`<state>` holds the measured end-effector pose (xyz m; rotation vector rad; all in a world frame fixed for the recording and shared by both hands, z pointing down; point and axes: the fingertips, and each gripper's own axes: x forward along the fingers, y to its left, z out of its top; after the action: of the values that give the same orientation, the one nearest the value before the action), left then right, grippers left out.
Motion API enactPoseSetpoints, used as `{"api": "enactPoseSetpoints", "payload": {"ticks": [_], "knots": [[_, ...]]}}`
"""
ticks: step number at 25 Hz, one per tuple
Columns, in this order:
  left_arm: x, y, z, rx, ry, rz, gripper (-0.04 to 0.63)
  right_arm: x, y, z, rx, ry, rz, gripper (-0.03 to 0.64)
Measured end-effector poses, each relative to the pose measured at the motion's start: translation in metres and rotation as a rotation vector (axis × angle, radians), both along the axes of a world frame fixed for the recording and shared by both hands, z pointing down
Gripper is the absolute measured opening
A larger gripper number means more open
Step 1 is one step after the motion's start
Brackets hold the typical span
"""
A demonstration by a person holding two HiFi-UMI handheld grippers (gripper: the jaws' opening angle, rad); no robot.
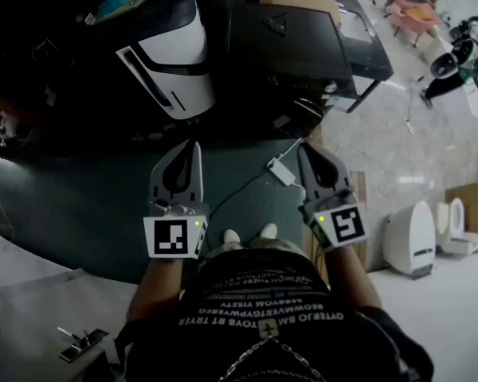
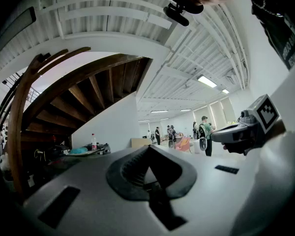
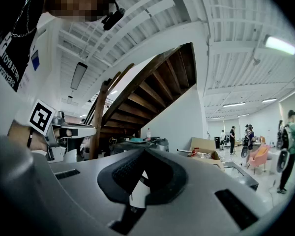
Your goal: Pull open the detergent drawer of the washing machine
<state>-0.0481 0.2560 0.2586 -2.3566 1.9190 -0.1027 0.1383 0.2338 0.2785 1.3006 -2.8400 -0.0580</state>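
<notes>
Detergent drawer cannot be made out in any view; the likeliest home for it is the white appliance with dark trim, probably the washing machine (image 1: 171, 62), which stands ahead of the person and a little to the left, well apart from both tools. The left gripper (image 1: 191, 146) and the right gripper (image 1: 307, 148) are held level side by side in front of the body, each with its jaws pressed together and nothing between them. The step in hand looks like the approach, so the task itself is not yet begun. To do it well, I would walk toward the appliance and bring its front panel into view before committing either hand. Then part the jaws of one gripper before it arrives and settle the pads on the drawer's handle lip. The pull should run straight outward along the drawer's slide, not upward or sideways, so the grip does not slip. A cable (image 1: 243, 191) with a white adapter (image 1: 282, 171) lies on the dark floor (image 1: 80, 213) just ahead and should be stepped around.
</notes>
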Motion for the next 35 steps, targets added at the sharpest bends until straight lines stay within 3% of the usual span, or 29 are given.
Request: {"api": "enactPoseSetpoints", "payload": {"ticks": [10, 35], "knots": [[-0.015, 0.011, 0.002, 0.016, -0.001, -0.002, 0.003, -0.007, 0.008, 0.005, 0.029, 0.021, 0.0, -0.003], [-0.051, 0.01, 0.016, 0.015, -0.027, 0.023, 0.003, -0.048, 0.015, 0.019, -0.003, 0.037, 0.019, -0.003]]}}
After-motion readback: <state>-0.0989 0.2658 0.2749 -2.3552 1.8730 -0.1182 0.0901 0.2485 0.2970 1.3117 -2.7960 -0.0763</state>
